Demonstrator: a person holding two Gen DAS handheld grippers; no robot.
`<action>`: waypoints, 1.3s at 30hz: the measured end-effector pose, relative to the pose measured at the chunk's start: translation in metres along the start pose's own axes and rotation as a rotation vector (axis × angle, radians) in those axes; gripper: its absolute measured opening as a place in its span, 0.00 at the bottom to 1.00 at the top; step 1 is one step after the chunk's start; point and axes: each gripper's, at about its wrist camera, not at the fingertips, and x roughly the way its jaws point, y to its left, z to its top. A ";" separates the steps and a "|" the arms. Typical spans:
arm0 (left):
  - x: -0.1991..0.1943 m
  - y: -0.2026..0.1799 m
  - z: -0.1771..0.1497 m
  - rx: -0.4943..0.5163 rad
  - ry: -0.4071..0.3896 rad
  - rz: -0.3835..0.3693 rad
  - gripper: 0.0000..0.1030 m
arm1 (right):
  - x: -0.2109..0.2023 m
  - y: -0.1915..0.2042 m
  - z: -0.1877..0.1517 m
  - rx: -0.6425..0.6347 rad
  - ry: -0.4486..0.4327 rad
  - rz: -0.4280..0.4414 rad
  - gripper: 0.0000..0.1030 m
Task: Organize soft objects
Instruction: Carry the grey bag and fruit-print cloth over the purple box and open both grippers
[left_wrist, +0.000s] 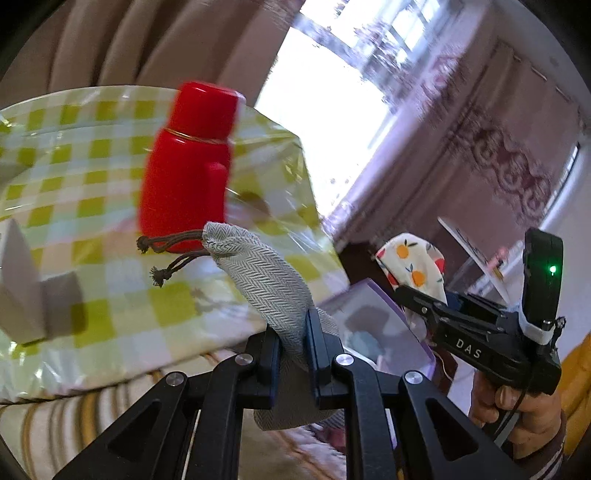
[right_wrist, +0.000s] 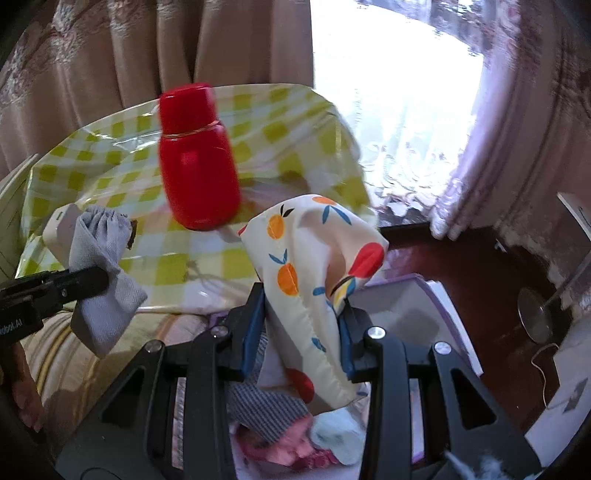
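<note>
Left wrist view: my left gripper (left_wrist: 293, 345) pinches a grey pouch (left_wrist: 258, 273), right gripper (right_wrist: 301, 326) pinches a fruit-print pouch (right_wrist: 314, 266), both near the red flask (left_wrist: 186, 166); neither sorted yet, I judge.

Bench (right_wrist: 110, 162) ahead of the tool, covered in glossy green-and-white check cloth. Beige curtains (right_wrist: 147, 48) hang behind it. Bright window (right_wrist: 388, 103) ahead-right, blown out with daylight, patterned lace curtain (left_wrist: 517, 173) at its right side. Dark wood floor (right_wrist: 461, 266) right of the tool. Striped fabric surface (left_wrist: 55, 424) below-left, near the bench edge.
</note>
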 end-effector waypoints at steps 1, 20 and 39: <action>0.003 -0.006 -0.002 0.007 0.012 -0.008 0.12 | -0.002 -0.005 -0.003 0.004 -0.002 -0.013 0.38; 0.068 -0.081 -0.022 0.110 0.192 -0.077 0.13 | 0.004 -0.087 -0.040 0.146 0.029 -0.180 0.39; 0.053 -0.054 -0.044 -0.014 0.225 -0.081 0.63 | -0.013 -0.096 -0.057 0.235 0.064 -0.264 0.70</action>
